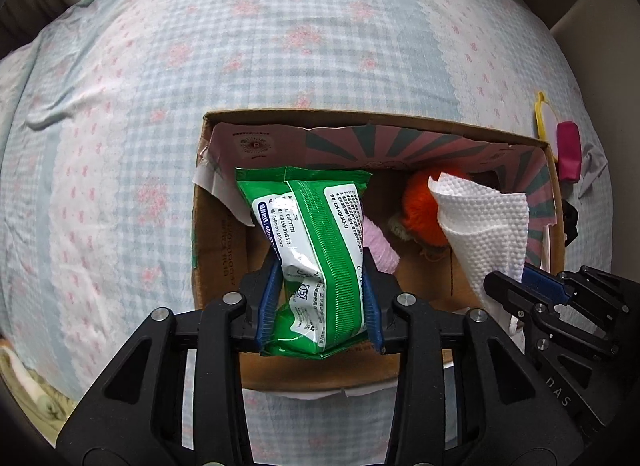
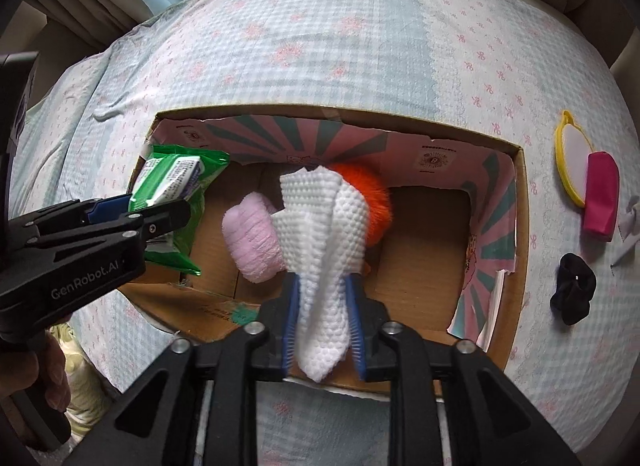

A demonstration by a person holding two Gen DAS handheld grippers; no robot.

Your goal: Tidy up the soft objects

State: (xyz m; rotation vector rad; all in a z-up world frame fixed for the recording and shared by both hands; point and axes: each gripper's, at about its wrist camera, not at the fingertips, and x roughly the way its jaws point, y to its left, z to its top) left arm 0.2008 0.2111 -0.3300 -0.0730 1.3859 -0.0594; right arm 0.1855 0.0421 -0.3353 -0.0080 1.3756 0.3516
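Note:
My left gripper (image 1: 320,290) is shut on a green wet-wipe pack (image 1: 312,242) and holds it over the left part of an open cardboard box (image 1: 216,225). It also shows in the right wrist view (image 2: 160,213), with the pack (image 2: 172,185). My right gripper (image 2: 324,306) is shut on a white embossed paper towel (image 2: 324,250), held over the middle of the box (image 2: 516,225). The towel also shows in the left wrist view (image 1: 484,225). In the box lie a pink rolled cloth (image 2: 252,242) and an orange fluffy toy (image 2: 372,201), partly hidden by the towel.
The box sits on a bed with a blue-and-pink checked sheet (image 2: 320,45). To the right of the box lie a yellow-rimmed mirror (image 2: 570,157), a magenta pouch (image 2: 600,197), a black scrunchie (image 2: 572,290) and a bit of grey-white cloth (image 2: 630,217).

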